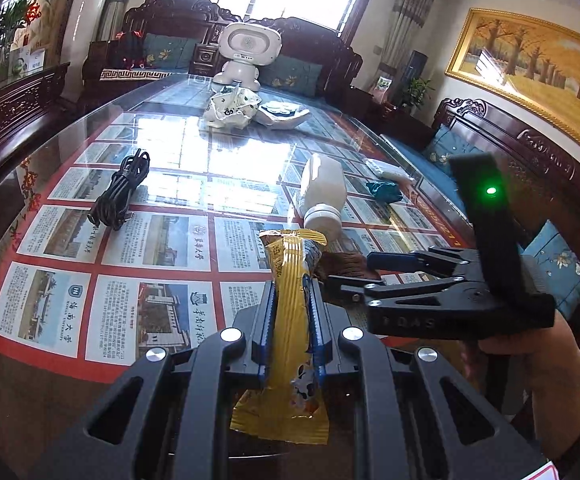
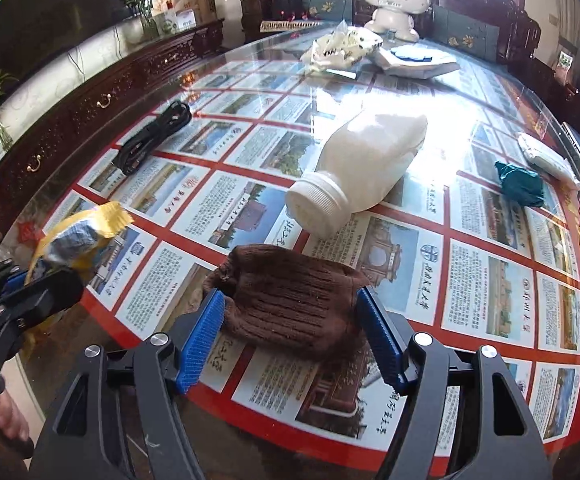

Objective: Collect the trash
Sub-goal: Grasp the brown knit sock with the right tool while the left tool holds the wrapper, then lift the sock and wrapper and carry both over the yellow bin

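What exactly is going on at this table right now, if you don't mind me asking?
A person is clearing trash off a glass-topped table with a handheld gripper in each hand. The left gripper is shut on a gold snack wrapper, lifted off the surface. The right gripper is open, its blue pads on either side of a brown knitted item lying on the glass, not yet squeezed. A white bottle on its side, a teal wrapper and crumpled packaging remain.

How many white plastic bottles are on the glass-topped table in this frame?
1. The white plastic bottle lies on its side mid-table, cap toward the cameras, just beyond the brown knitted cloth. Crumpled packaging at the far end may hide more.
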Action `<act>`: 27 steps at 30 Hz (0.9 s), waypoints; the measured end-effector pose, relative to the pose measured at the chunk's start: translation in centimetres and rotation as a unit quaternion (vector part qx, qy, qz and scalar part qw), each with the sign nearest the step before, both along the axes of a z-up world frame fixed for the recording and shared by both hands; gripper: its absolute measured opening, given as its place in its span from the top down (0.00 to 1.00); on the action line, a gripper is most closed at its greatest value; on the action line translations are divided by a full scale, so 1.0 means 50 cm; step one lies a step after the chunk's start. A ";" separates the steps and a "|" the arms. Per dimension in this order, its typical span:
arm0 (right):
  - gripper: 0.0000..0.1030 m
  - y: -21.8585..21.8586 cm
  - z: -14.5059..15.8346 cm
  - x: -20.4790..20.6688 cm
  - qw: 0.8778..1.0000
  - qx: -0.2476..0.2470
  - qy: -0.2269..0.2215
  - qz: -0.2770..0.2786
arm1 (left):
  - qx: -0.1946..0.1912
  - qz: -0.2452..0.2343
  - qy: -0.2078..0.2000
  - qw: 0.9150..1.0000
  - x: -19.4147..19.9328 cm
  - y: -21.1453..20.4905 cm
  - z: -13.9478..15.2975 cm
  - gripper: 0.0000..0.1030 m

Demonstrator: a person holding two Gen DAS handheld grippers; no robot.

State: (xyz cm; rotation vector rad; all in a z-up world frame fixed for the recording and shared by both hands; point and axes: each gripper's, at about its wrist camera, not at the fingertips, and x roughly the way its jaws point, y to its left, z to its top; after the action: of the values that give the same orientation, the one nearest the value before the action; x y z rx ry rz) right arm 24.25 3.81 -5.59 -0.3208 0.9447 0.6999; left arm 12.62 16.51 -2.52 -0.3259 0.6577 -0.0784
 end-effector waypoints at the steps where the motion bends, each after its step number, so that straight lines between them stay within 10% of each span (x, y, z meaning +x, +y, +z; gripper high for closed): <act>1: 0.35 0.003 -0.005 0.003 1.000 -0.002 0.003 0.002 | -0.002 0.000 0.000 1.000 0.001 0.000 0.000 0.84; 3: 0.38 0.007 -0.010 0.002 1.000 -0.005 -0.005 0.010 | -0.004 -0.001 0.000 1.000 0.000 -0.001 -0.001 0.84; 7: 0.88 0.013 -0.005 -0.013 0.999 0.005 -0.009 0.036 | -0.005 -0.004 0.001 1.000 0.005 -0.003 -0.002 0.84; 27: 0.91 -0.204 0.104 -0.188 0.995 0.088 -0.044 0.012 | 0.010 -0.042 -0.017 0.999 -0.078 -0.133 0.041 0.84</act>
State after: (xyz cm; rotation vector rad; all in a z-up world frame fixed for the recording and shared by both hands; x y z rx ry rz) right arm 14.84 -6.40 -0.37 -0.2051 0.7908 0.7790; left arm 8.71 9.84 -0.46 -0.2767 0.6387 -0.1575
